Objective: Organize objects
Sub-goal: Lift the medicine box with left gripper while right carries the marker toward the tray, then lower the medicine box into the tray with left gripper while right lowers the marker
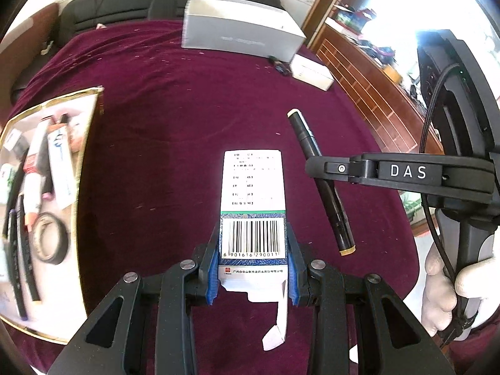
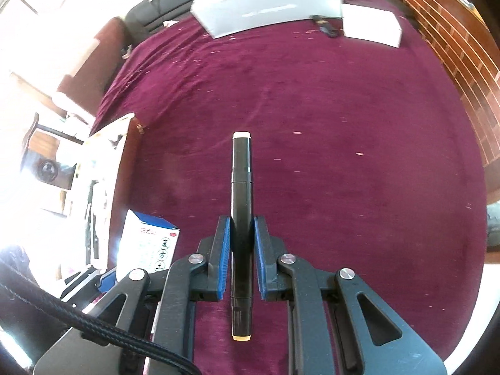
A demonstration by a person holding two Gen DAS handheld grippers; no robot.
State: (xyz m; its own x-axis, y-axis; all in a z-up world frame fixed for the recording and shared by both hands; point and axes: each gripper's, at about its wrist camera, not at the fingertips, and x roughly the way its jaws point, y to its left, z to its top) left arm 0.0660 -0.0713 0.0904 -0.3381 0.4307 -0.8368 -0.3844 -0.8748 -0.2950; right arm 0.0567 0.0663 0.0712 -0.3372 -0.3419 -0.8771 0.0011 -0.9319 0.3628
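Lower centre of the left view, the left gripper (image 1: 252, 265) clamps a medicine box (image 1: 253, 215), best carried level to the tray (image 1: 79, 168) at left; the right gripper (image 2: 242, 259) straddles a black marker (image 2: 241, 218) centre frame, pads apparently not yet touching it.

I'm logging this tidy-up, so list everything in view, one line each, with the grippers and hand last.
medicine box: one, white with green band and barcode, clamped between the left pads above the cloth.
marker pen: one, black with cream end caps, lying between the right pads.
tray: one, gold-rimmed, at the left edge, holding tubes, pens, small boxes.
tape roll: one, black, inside the tray.
large box: one, grey-white, at the far edge.
small box: one, white, right of the large box.
tablecloth: one, maroon, covering the table.
left gripper: shut on the medicine box.
right gripper: around the pen; contact unclear.
right hand: white glove, on the handle.
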